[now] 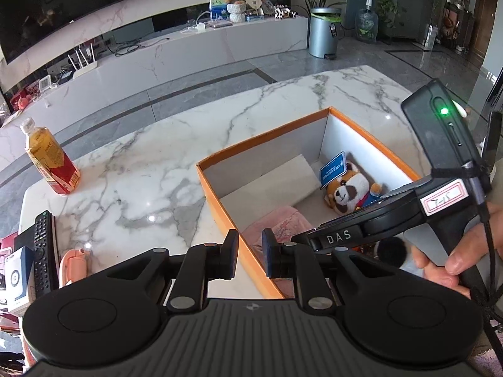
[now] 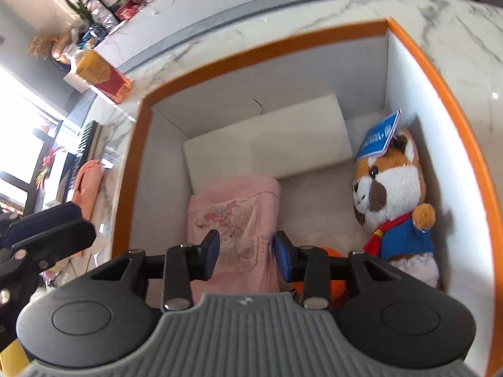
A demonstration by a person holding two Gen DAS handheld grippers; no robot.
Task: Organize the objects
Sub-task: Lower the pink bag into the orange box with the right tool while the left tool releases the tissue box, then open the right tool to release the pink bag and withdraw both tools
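Note:
An orange box (image 2: 440, 72) with white walls stands on the marble table (image 1: 141, 169). Inside it lie a pink fabric pouch (image 2: 239, 201), a white block (image 2: 267, 144), a plush fox (image 2: 393, 194) with a blue tag, and an orange thing (image 2: 338, 286) half hidden under my right gripper. My right gripper (image 2: 247, 254) hangs inside the box just above the pouch, jaws open, pads clear of the fabric. My left gripper (image 1: 250, 257) hovers over the box's near left wall (image 1: 220, 216), shut, with nothing in it.
On the table's left stand a yellow and red tea bottle (image 1: 50, 163), a black remote (image 1: 42, 251), a small pink device (image 1: 74, 264) and a white and blue carton (image 1: 15, 273). A hand (image 1: 456, 260) holds the right gripper's handle. Beyond the table are grey floor and a TV bench.

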